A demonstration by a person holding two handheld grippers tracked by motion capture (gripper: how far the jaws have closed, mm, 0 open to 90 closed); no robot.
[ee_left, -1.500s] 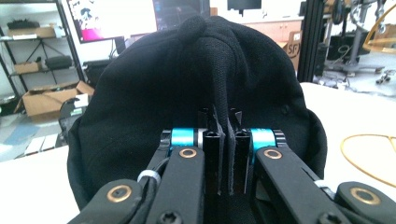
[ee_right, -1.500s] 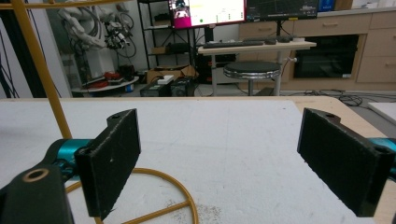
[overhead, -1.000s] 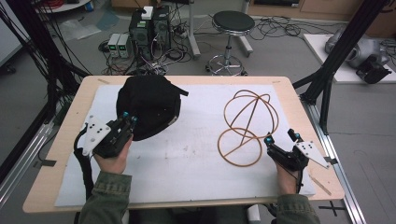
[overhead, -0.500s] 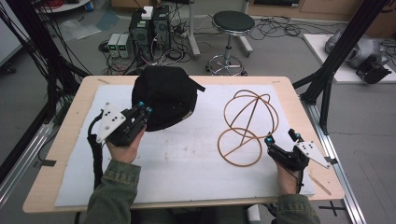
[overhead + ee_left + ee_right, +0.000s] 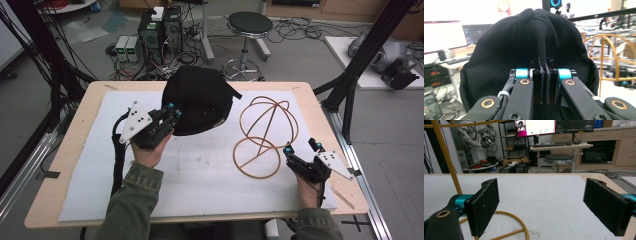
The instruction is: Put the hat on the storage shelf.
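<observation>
Since the left gripper has its jaws pressed together on a fold of the black cap, the cloth's nature shows plainly: in the left gripper view the fabric bunches into a ridge above the pads and hangs loose to either side, so it looks soft, light and limp, likely to sag and swing rather than keep its form. The cap sits in the upper middle of the high view, raised off the white mat at its gripped edge. A pinch at the rim seems a sound hold for cloth like this; the stiffer brim, pointing toward the upper right, would be another. Just to the right of the cap stands the wire stand, a hollow globe of thin golden hoops on a ring base, open on all sides with nothing inside it. It looks light and easy to tip if the cap drags across it. At the lower right of the high view, the right gripper rests beside the stand's base ring with its jaws spread wide and nothing between them.
</observation>
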